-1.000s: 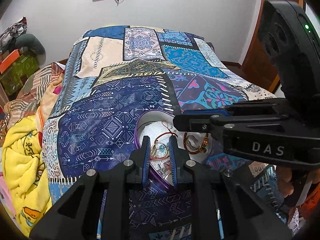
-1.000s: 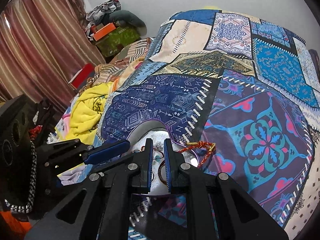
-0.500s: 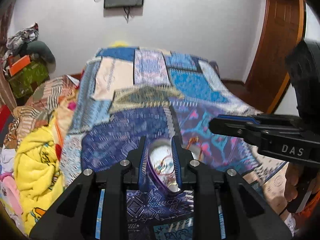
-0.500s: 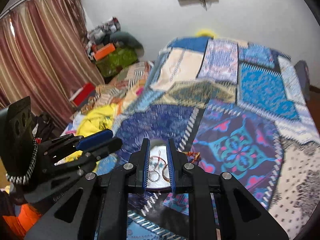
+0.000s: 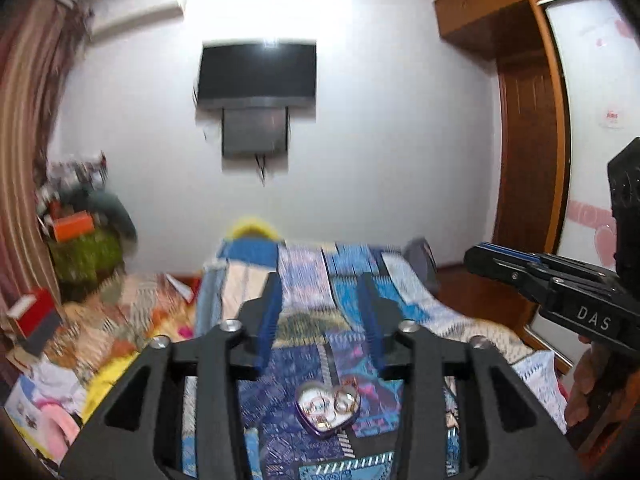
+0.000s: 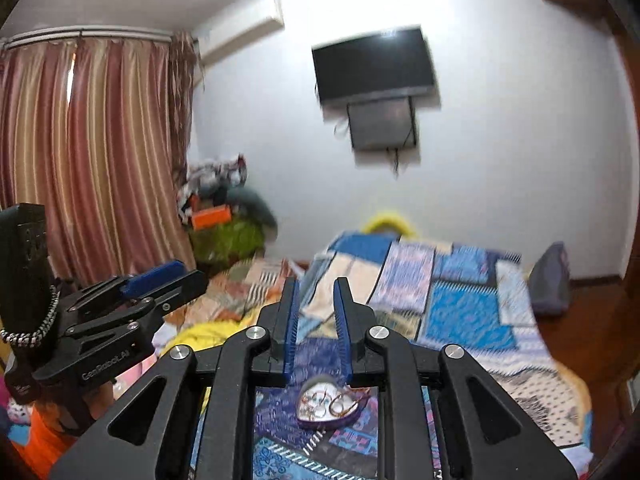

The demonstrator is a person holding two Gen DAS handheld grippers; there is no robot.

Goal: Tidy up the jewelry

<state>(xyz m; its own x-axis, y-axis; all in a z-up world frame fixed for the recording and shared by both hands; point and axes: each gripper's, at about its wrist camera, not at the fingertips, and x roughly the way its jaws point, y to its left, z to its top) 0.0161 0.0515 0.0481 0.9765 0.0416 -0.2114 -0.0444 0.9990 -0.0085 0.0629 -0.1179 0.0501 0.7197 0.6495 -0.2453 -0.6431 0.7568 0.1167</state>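
Note:
A purple heart-shaped tray (image 5: pixel 327 407) holds rings and bangles and sits on the patterned blue bedspread (image 5: pixel 308 280); it also shows in the right wrist view (image 6: pixel 328 405). My left gripper (image 5: pixel 320 280) is open and empty, raised well above and behind the tray. My right gripper (image 6: pixel 316 284) is open with a narrower gap, also empty and raised above the tray. The right gripper shows at the right edge of the left wrist view (image 5: pixel 480 254). The left gripper shows at the left of the right wrist view (image 6: pixel 188 274).
A TV (image 6: pixel 374 64) hangs on the white wall beyond the bed. Striped curtains (image 6: pixel 88 152) hang at left. Piled clothes and an orange box (image 6: pixel 210 216) sit in the corner. A yellow blanket (image 6: pixel 208 334) lies left of the bed. A wooden wardrobe (image 5: pixel 528 184) stands at right.
Both grippers have pulled up and back from the tray and tilted toward the wall. The left jaws have opened wide and the right jaws opened somewhat. The tray now looks small and far below.

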